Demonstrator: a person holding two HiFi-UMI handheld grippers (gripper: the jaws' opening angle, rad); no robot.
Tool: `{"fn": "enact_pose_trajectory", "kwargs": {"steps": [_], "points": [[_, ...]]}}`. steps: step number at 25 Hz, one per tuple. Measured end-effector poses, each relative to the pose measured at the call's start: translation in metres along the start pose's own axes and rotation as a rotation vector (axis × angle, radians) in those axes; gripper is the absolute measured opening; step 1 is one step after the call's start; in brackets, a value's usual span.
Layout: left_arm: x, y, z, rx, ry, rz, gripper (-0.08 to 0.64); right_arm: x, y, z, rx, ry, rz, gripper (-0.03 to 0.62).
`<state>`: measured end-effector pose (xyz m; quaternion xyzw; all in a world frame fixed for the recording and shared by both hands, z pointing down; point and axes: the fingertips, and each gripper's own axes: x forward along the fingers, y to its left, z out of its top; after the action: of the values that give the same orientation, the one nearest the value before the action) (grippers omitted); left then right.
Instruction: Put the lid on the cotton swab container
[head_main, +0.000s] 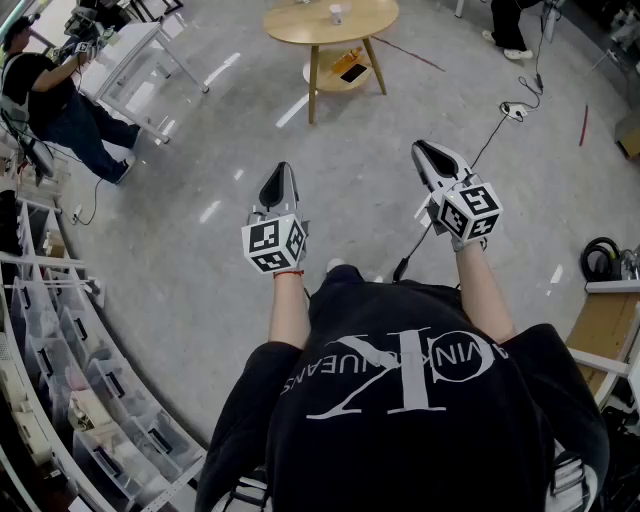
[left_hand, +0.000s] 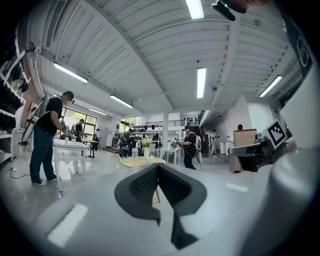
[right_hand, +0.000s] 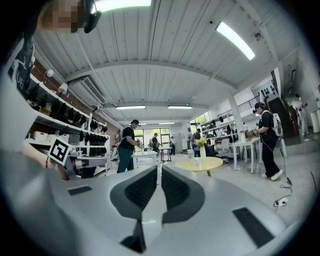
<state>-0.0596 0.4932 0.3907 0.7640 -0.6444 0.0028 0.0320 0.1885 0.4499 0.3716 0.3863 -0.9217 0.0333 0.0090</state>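
Can't pick out the swab container or its lid for sure. My best guess is the small white pot (head_main: 336, 13) near the middle of the round table (head_main: 295, 28), well ahead across the floor (head_main: 200, 250). It's too small to tell if a lid sits by it.

I'd expect it to handle like thin plastic: very light, stiff and a bit slick. It would tip or skate if nudged. So take the lid by its rim, edge to edge, steady the tub's wall with the other gripper, and don't squeeze hard.

The left gripper (head_main: 280, 186) is clenched on nothing. The right gripper (head_main: 432, 158) is barely ajar, just a thin slit with nothing in it. Both are held out in front of the person, over bare floor.

The head view gives the layout and how far off the table is. The right gripper view looks at the table from the side and shows a vase (right_hand: 202, 160) with flowers on it, which the head view doesn't.
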Motion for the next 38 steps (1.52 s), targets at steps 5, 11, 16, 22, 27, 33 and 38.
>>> {"fn": "enact_pose_trajectory", "kwargs": {"steps": [5,11,16,22,27,33,38], "points": [[0.003,-0.004,-0.003,0.001,0.019,-0.005,0.012,-0.002,-0.001,-0.002,0.009,0.006,0.008,0.037],[0.004,0.004,-0.006,-0.010,0.038,0.019,0.012,0.001,-0.009,-0.010,0.032,0.018,0.005,0.037],[0.015,0.016,-0.014,-0.023,0.069,0.039,0.012,0.011,-0.021,-0.021,0.048,0.040,-0.008,0.037],[0.059,0.031,-0.022,-0.051,0.081,0.030,0.012,0.042,-0.043,-0.024,0.062,0.038,-0.008,0.038],[0.103,0.047,-0.032,-0.072,0.106,0.004,0.013,0.078,-0.069,-0.030,0.093,0.058,-0.021,0.100],[0.162,0.071,-0.032,-0.084,0.120,-0.009,0.014,0.129,-0.103,-0.032,0.125,0.080,-0.028,0.141],[0.204,0.092,-0.036,-0.081,0.141,-0.037,0.015,0.167,-0.127,-0.036,0.164,0.083,-0.059,0.144]]}}
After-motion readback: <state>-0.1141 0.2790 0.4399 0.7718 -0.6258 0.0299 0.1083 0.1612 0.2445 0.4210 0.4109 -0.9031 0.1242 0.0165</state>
